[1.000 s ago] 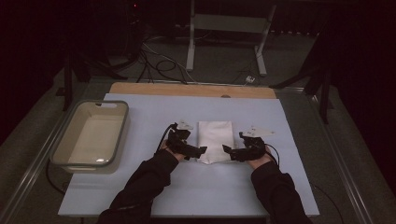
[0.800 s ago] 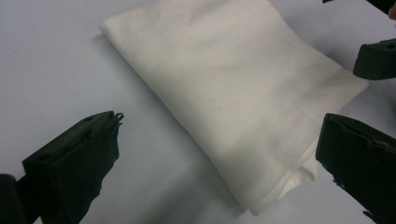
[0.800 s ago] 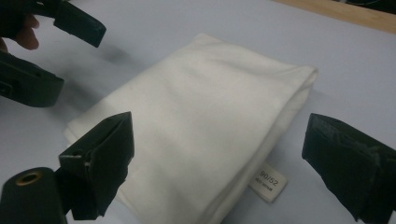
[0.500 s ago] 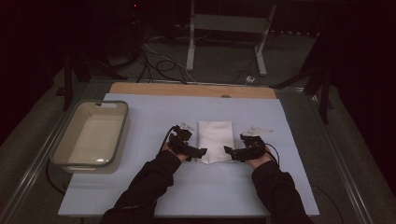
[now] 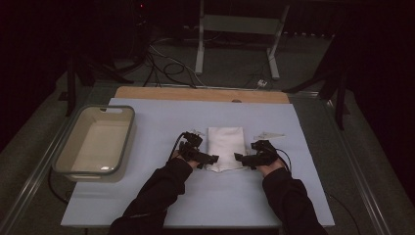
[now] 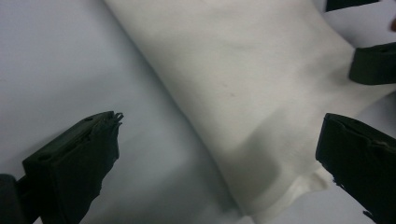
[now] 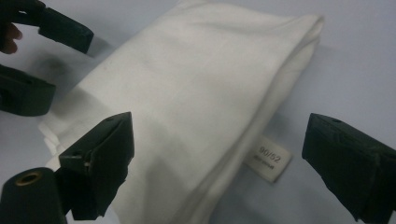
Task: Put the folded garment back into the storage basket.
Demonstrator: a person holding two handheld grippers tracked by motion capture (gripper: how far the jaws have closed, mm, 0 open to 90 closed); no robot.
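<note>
A folded white cloth (image 5: 225, 147) lies in the middle of the pale blue table top. My left gripper (image 5: 211, 159) is at the cloth's near left corner, open, its jaws straddling that edge of the white cloth (image 6: 243, 84). My right gripper (image 5: 240, 157) is at the near right corner, open, with the folded white cloth (image 7: 187, 98) between its jaws. A small size tag (image 7: 267, 158) sticks out from under the cloth's edge. The other gripper's jaws appear at the far side of each gripper view.
A grey-rimmed, empty plastic tub (image 5: 128, 128) stands at the table's left. A small pale scrap (image 5: 270, 134) lies right of the cloth. A wooden strip (image 5: 200, 93) runs along the far edge. Cables and a metal stand are on the floor behind.
Both grippers have edged slightly toward the near corners of the cloth. The cloth has not visibly moved.
</note>
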